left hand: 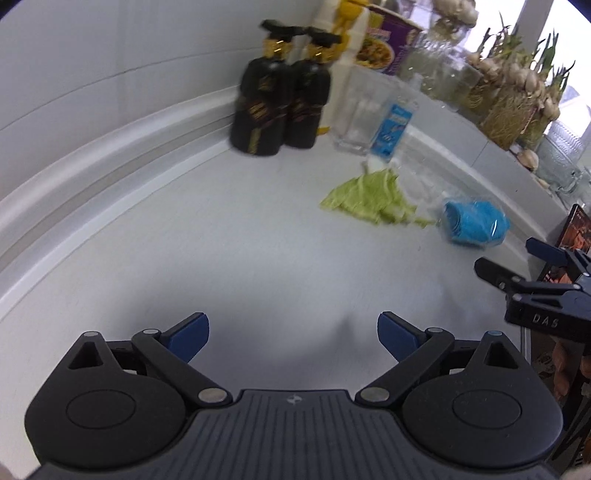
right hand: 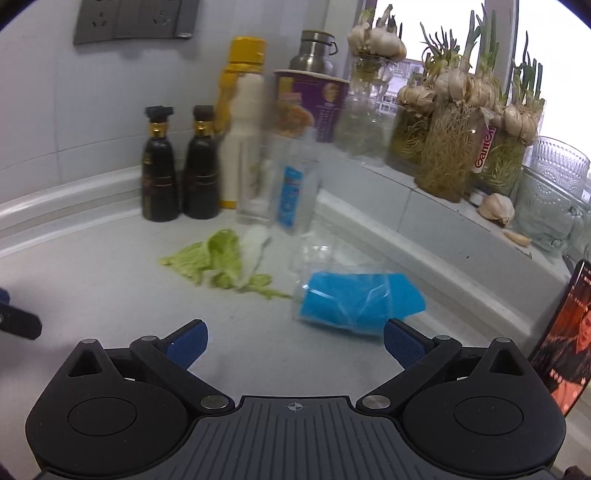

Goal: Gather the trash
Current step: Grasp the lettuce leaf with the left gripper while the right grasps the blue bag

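Counter with scraps; both grippers empty.
Lettuce leaf (right hand: 218, 260) flat on white counter (right hand: 110, 288); blue wrapper (right hand: 354, 299) in clear plastic just right of leaf; two dark bottles (right hand: 181, 173) behind leaf by the wall; left gripper (left hand: 293, 334) spread wide, well short of leaf; right gripper (right hand: 295, 341) spread wide, near wrapper.

My view runs over a pale grey countertop (right hand: 110, 288) to a white tiled wall (right hand: 92, 110) — a grey socket panel (right hand: 136, 18) at eleven o'clock. At two o'clock a bright window (right hand: 554, 55) — daylight along the sill (right hand: 424, 188).
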A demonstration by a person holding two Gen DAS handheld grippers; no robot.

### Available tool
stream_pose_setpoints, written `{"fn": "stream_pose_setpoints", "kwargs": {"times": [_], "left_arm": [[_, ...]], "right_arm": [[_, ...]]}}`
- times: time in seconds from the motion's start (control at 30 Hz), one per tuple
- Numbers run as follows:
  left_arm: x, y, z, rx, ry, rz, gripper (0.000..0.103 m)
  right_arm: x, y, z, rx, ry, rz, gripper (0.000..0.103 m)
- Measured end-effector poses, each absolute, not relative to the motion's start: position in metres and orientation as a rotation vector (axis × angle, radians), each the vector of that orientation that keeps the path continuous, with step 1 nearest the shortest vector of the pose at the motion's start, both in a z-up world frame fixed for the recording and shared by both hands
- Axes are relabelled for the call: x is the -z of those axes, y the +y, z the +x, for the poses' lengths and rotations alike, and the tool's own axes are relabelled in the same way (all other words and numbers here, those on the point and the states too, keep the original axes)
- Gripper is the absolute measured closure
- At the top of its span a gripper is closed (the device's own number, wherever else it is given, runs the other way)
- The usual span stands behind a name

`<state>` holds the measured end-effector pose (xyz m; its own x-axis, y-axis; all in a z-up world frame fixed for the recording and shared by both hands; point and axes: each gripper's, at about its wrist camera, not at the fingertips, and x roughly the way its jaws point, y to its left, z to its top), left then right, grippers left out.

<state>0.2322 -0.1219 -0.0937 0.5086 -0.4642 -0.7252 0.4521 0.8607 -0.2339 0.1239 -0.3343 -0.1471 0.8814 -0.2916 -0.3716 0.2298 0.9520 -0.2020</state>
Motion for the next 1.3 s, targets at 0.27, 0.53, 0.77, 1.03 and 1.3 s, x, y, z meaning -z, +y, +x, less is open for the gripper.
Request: {"fn": "stream_pose_setpoints", "kwargs": {"times": [0.27,0.53,0.77,1.03,1.3], "left_arm": [[0.087,-0.182,0.277,0.684,0.793,0.013,0.013],[0.097,-0.225,0.307,0.719,0.8,0.006,0.038],[0.102,-0.23,0.313,0.642,0.805,-0.048,0.066],[0.102,-0.232,0.309,0.586,0.78,-0.025,0.098],[0.09,-0.217,0.299,0.553,0.742,-0.004,0.1]], "right_arm": [[0.151,-0.353,0.154,0.33,0.386,-0.204,0.0],[0.156,-0.36,0.171,0.343,0.391,-0.179,0.0],[0.158,-0.376,0.181,0.332,0.415,-0.09,0.0],[0.157,-0.387,0.181,0.325,0.404,0.006,0.004],[0.152,-0.372,0.176,0.286,0.388,-0.097,0.025]]}}
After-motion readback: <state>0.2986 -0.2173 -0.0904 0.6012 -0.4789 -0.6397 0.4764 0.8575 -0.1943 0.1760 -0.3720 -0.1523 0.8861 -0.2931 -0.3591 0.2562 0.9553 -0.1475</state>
